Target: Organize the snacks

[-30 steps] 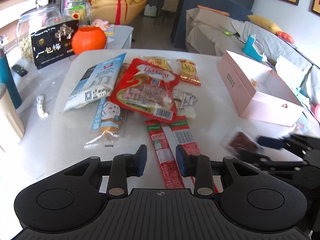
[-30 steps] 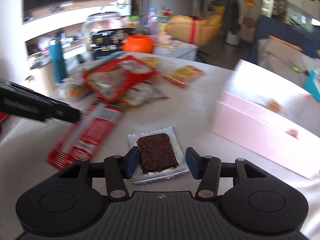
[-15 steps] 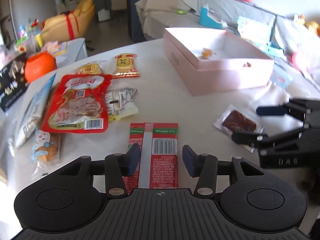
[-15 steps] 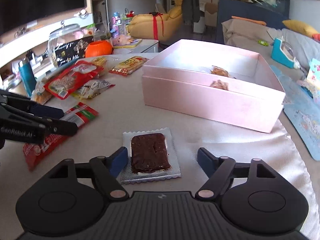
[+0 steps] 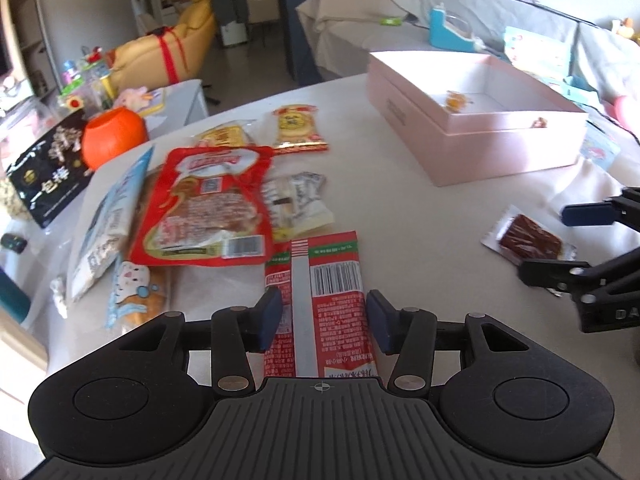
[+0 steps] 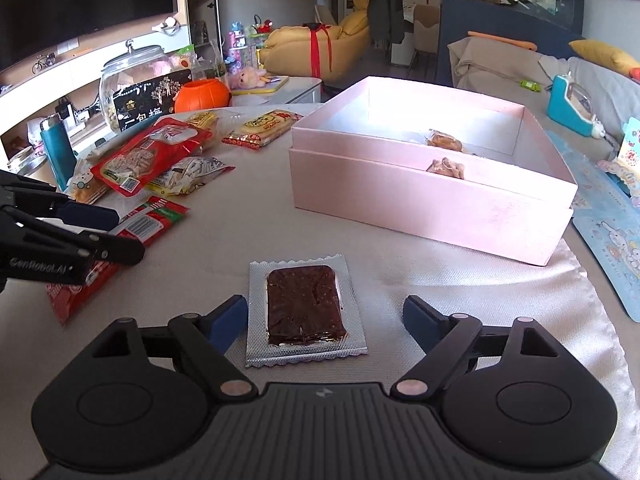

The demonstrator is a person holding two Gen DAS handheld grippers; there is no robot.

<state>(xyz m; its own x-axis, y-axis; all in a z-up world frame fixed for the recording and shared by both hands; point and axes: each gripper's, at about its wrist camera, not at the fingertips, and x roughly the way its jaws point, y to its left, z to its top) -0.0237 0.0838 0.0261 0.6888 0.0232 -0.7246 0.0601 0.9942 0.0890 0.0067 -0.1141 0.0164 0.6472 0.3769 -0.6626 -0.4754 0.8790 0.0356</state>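
Spreading across a cloth-covered worktop (image 6: pixel 460 280), the snack sort centres on an open pink box (image 6: pixel 424 196) that so far holds only two small wrapped sweets, while a heap of packets lies well apart to its left. Both tongs have swung round within the last second to face that box, and each has widened: the left tongs (image 5: pixel 323 320) now stand spread on either side of a long red sausage pack (image 5: pixel 320 280), the right tongs (image 6: pixel 325 318) spread wider around a dark jerky slab in its silver packet (image 6: pixel 304 308). Neither pad presses its packet yet, so two pickups appear lined up but not begun. The near end of the sausage pack disappears under the left tool's body, and the sweets in the box are too small to identify. Blur softens the big red pouch (image 5: pixel 208 204), possibly dried meat.
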